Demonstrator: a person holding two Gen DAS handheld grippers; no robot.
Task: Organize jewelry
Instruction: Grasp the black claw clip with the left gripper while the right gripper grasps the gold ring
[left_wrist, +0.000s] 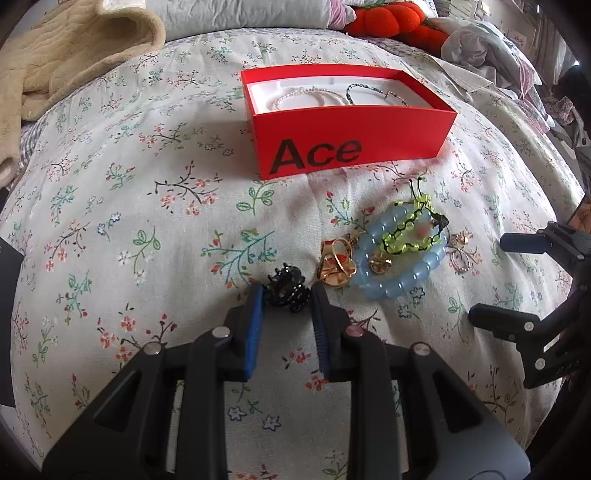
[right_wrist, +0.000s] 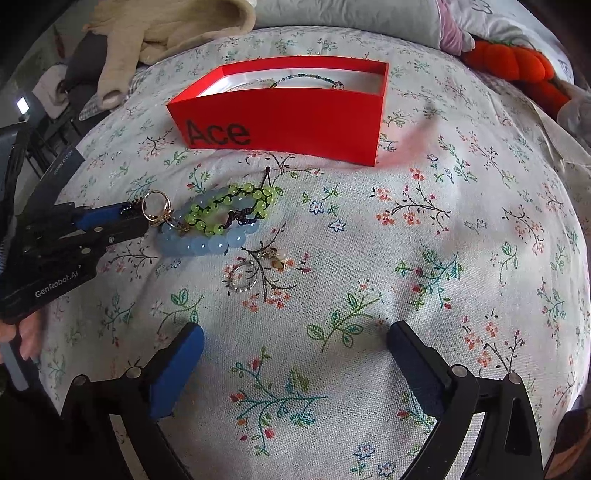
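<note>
A red "Ace" box (left_wrist: 351, 144) (right_wrist: 288, 122) stands open on the floral bedspread, with thin bracelets (left_wrist: 317, 96) on its white liner. In front of it lie a blue bead bracelet (left_wrist: 399, 266) (right_wrist: 207, 242), a green bead bracelet (left_wrist: 410, 225) (right_wrist: 232, 206), gold rings (left_wrist: 336, 262) (right_wrist: 157, 208) and a small silver ring (right_wrist: 242, 278). My left gripper (left_wrist: 287, 291) (right_wrist: 127, 214) is shut on a small black hair claw (left_wrist: 286, 290) resting on the bed, left of the gold rings. My right gripper (right_wrist: 295, 343) (left_wrist: 495, 277) is open and empty, right of the jewelry pile.
A beige blanket (left_wrist: 66, 55) lies at the back left. Grey pillows (left_wrist: 240, 13) and an orange plush (left_wrist: 391, 20) sit behind the box. A small charm (left_wrist: 460, 254) (right_wrist: 275, 258) lies right of the bracelets.
</note>
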